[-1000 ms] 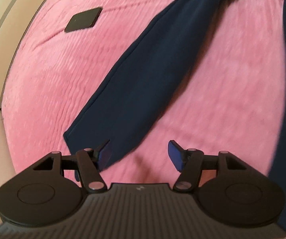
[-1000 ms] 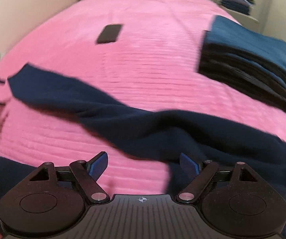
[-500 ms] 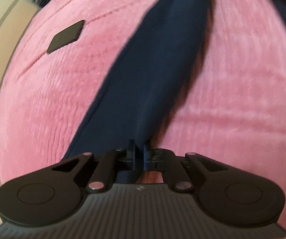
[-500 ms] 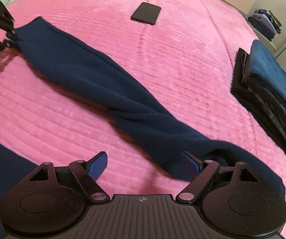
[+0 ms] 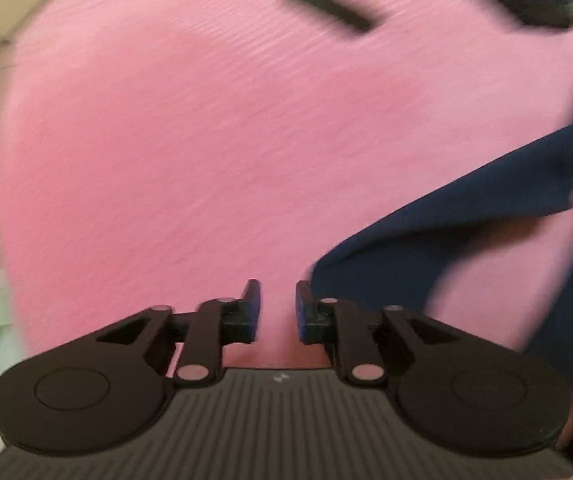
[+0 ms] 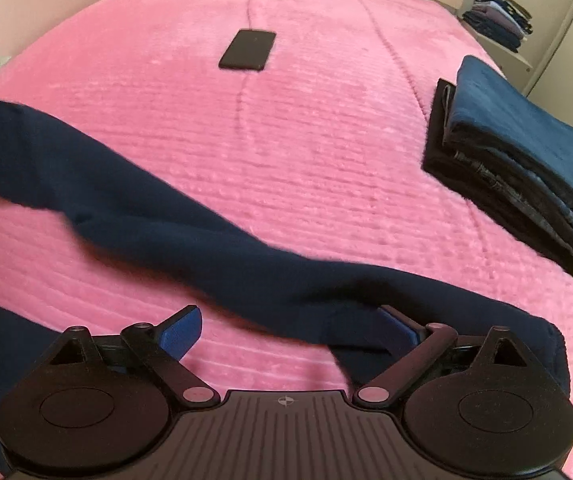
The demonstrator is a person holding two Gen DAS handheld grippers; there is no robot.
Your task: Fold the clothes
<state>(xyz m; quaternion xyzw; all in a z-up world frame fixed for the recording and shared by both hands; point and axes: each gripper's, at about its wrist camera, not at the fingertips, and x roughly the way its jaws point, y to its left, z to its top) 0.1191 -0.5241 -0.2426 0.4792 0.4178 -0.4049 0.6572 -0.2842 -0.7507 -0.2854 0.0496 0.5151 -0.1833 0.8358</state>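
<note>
Navy garment [image 6: 190, 236] is stretching diagonally across mid-frame; your right gripper [image 6: 290, 332] is gaping wide, your left gripper [image 5: 277, 306] hanging slightly parted, gripping nothing.

Pink ribbed bedspread [image 6: 326, 152], navy garment [image 6: 190, 236] stretched across, black phone [image 6: 247, 49], folded clothes stack [image 6: 518, 168]

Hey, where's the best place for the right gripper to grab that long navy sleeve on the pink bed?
Probably the bunched end of the navy sleeve nearest the open right gripper, coming in low from the front. There the cloth humps off the pink blanket, giving the fingers an edge; farther left it lies flat.
</note>
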